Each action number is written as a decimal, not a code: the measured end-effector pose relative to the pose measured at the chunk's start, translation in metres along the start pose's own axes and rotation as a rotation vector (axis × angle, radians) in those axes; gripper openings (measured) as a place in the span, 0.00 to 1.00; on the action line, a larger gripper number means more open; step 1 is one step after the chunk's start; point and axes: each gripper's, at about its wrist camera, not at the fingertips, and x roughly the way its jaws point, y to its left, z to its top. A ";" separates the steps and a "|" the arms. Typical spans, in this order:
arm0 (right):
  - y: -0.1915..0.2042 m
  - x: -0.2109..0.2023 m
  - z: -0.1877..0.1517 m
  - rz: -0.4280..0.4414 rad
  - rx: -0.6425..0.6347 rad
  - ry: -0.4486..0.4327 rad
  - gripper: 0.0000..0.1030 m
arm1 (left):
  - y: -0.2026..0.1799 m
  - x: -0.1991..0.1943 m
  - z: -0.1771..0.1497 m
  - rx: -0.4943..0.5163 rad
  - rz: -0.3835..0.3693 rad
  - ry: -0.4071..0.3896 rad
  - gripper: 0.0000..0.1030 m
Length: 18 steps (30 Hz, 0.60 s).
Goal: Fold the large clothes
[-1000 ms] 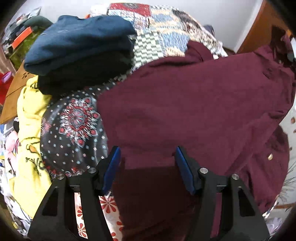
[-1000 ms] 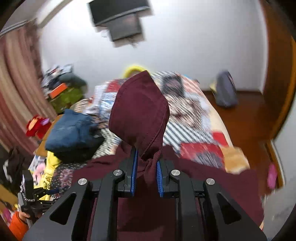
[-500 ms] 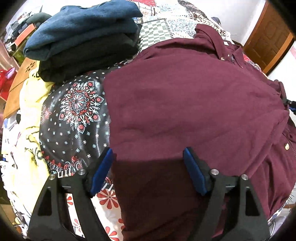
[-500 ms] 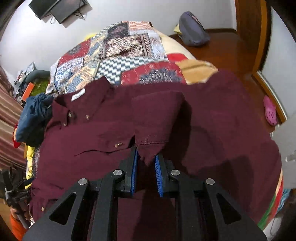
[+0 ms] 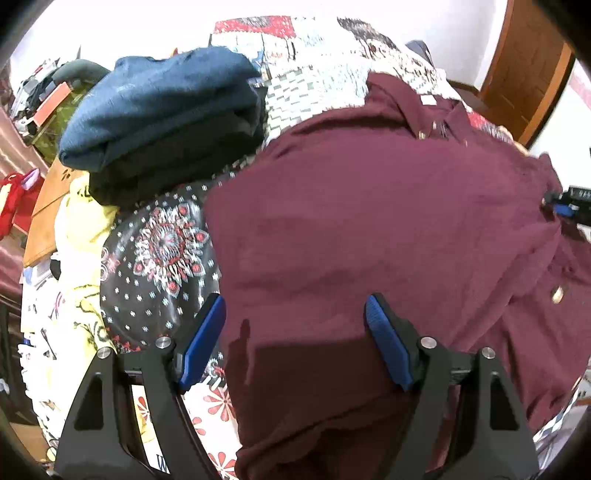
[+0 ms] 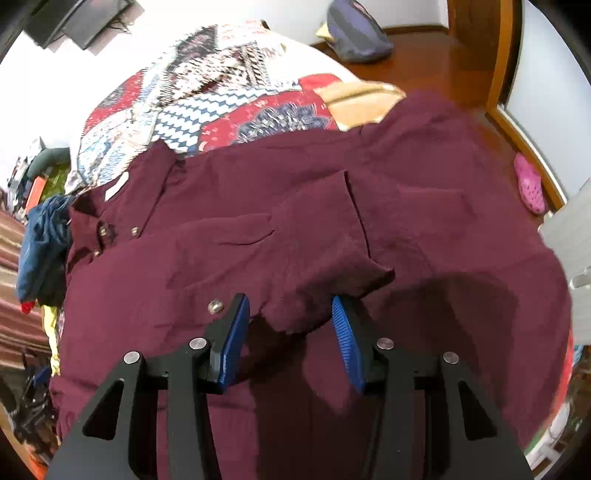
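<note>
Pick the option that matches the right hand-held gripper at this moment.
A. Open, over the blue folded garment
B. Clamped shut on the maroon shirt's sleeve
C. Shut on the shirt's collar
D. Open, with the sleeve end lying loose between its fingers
D: the right hand-held gripper has its blue fingers spread wide apart, and the sleeve end of the maroon shirt lies loose between them, unpinched.

A home bedroom: patchwork quilt (image 6: 236, 96) over a bed, folded clothes (image 5: 162, 122) stacked on it, wall-mounted TV (image 6: 81, 18), wooden floor (image 6: 424, 55) with a pink slipper (image 6: 530, 182) (and a bag (image 6: 356, 35) by the wall).
</note>
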 end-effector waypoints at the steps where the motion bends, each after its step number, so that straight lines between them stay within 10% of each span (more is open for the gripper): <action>1: -0.002 -0.001 0.002 0.001 0.007 -0.008 0.34 | 0.000 -0.004 0.003 -0.005 -0.001 -0.011 0.75; 13: 0.000 -0.028 -0.004 -0.065 -0.116 -0.068 0.22 | -0.028 -0.006 0.029 0.015 -0.064 -0.039 0.75; 18: -0.018 -0.024 -0.012 -0.058 -0.045 -0.026 0.36 | -0.042 0.017 0.019 0.031 -0.053 0.024 0.75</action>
